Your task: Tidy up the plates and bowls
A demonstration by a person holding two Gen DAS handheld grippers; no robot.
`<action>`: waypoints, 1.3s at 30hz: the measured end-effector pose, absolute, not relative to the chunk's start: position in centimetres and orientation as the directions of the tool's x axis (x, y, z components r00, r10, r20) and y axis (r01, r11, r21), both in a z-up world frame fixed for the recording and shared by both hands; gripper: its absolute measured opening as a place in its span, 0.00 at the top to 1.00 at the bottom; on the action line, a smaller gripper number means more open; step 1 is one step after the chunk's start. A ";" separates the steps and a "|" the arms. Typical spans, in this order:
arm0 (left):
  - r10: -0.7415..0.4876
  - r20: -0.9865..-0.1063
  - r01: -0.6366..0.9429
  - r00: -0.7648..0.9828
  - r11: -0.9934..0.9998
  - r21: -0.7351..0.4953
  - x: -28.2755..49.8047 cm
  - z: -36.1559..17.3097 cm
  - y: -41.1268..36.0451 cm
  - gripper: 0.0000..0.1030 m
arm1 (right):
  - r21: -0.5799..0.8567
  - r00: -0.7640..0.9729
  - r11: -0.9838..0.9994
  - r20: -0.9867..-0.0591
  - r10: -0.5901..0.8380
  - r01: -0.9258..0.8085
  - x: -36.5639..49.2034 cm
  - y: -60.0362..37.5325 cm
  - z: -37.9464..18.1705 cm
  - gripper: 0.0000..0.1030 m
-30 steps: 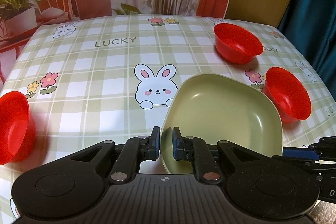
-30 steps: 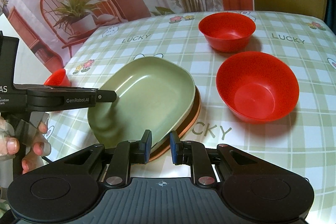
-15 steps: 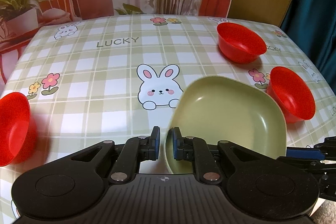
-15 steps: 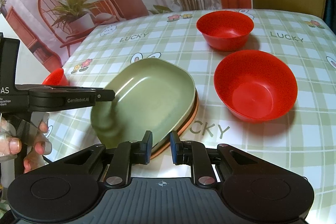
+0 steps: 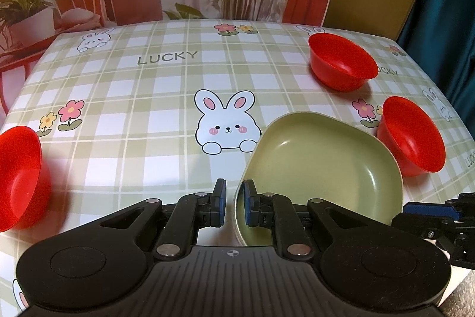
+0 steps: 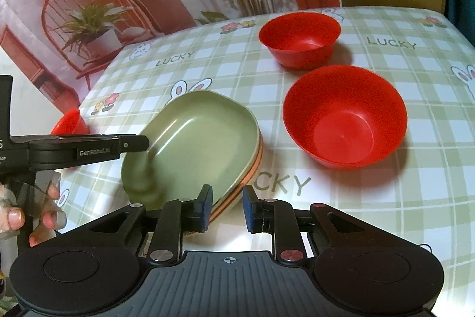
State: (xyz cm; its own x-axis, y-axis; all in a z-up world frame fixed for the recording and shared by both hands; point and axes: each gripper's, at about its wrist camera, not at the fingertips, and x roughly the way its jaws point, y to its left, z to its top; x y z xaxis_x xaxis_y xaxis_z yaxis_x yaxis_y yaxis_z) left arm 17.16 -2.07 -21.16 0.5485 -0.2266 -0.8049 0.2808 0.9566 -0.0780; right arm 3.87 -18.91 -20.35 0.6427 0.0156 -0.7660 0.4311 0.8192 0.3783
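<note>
Our left tool (image 5: 232, 205) stays clamped on the green plate (image 5: 323, 168); our right tool (image 6: 227, 208), jaws just widening, should free the stack gently.

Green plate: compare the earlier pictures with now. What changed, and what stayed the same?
The green plate, tilted up before, has settled lower onto the orange plate under it. The right gripper has just been opening its jaws, with the plates' edge loose between them. Unchanged: the left gripper stays shut on the green plate's rim, and the three red bowls have not moved.
</note>
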 end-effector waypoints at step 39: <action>-0.132 -0.614 0.105 0.779 0.991 -0.080 18.2 -10.2 9.8 0.87 | 0.313 0.769 0.901 -0.639 -0.033 0.299 11.4 -15.7 -12.6 0.79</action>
